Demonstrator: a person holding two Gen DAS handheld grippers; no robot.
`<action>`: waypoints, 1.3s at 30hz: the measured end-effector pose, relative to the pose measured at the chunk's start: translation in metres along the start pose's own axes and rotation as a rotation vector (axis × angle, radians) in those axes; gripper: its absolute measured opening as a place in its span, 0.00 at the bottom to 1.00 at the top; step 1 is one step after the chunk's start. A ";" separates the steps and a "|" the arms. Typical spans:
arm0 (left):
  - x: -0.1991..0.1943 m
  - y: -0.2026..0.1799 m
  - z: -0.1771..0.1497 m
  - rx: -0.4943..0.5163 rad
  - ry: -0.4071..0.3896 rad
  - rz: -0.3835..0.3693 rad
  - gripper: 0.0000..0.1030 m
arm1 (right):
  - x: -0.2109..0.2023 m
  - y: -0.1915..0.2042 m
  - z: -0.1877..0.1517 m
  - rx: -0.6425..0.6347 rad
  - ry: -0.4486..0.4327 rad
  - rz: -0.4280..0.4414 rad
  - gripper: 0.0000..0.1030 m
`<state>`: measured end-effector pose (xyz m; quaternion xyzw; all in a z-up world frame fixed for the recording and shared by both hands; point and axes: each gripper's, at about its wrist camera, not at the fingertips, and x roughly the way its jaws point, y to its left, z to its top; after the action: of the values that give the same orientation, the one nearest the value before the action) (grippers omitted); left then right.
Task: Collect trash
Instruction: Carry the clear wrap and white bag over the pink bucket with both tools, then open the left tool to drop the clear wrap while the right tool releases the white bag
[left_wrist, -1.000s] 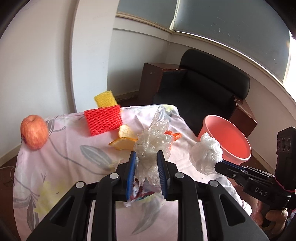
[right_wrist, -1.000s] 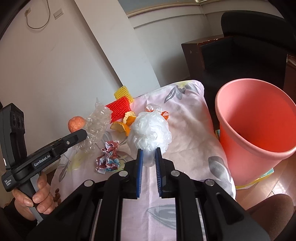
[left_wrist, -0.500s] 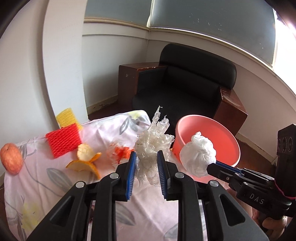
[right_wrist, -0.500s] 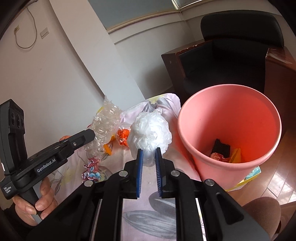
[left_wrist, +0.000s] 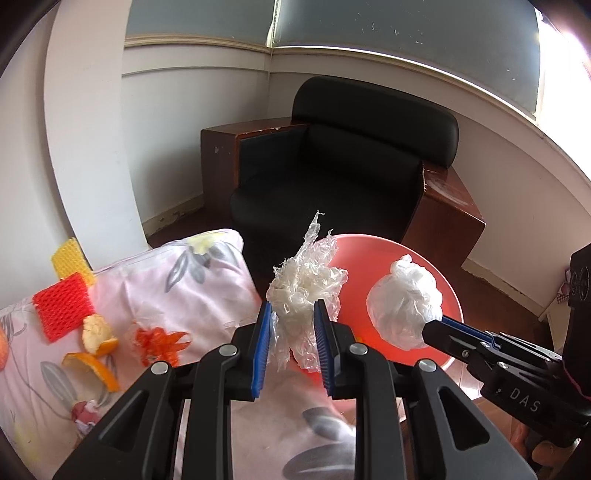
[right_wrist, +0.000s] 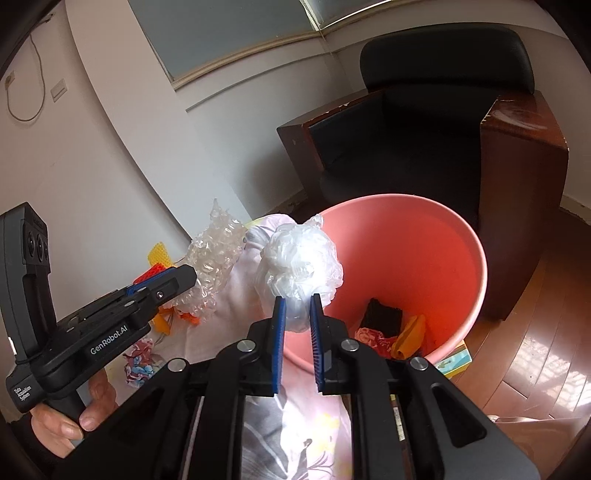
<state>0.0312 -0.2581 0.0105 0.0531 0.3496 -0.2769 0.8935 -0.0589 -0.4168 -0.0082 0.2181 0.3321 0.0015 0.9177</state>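
My left gripper (left_wrist: 291, 314) is shut on a crumpled clear bubble wrap (left_wrist: 306, 284), held just over the table's right edge in front of the pink bin (left_wrist: 448, 295). The same bubble wrap (right_wrist: 210, 258) and the left gripper (right_wrist: 184, 275) show at left in the right wrist view. My right gripper (right_wrist: 295, 301) is shut on a white plastic bag ball (right_wrist: 301, 262) at the near rim of the pink bin (right_wrist: 469, 251). The bag ball (left_wrist: 404, 301) hangs over the bin's mouth in the left wrist view, with the right gripper (left_wrist: 434, 326) behind it.
On the floral tablecloth (left_wrist: 177, 280) lie a red foam net (left_wrist: 62, 306), a yellow foam net (left_wrist: 70, 258), orange peels (left_wrist: 94, 354) and an orange-and-clear wrapper (left_wrist: 159, 339). A crumpled colourful wrapper (right_wrist: 140, 360) lies near the hand. The bin holds dark, red and yellow scraps (right_wrist: 391, 326). A black armchair (left_wrist: 354, 166) stands behind.
Both grippers have carried their loads to the right, from over the table to the pink bin. The apple has slid out of the left wrist view.
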 end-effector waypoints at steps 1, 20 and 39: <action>0.004 -0.005 0.001 0.000 0.004 -0.002 0.21 | 0.002 -0.004 0.001 0.003 0.001 -0.006 0.13; 0.064 -0.037 0.009 0.032 0.049 -0.015 0.22 | 0.037 -0.046 0.001 0.067 0.062 -0.056 0.13; 0.065 -0.049 0.009 0.019 0.047 -0.057 0.36 | 0.036 -0.060 0.003 0.125 0.054 -0.122 0.20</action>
<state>0.0492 -0.3314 -0.0203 0.0584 0.3694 -0.3043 0.8761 -0.0379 -0.4666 -0.0522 0.2542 0.3688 -0.0695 0.8914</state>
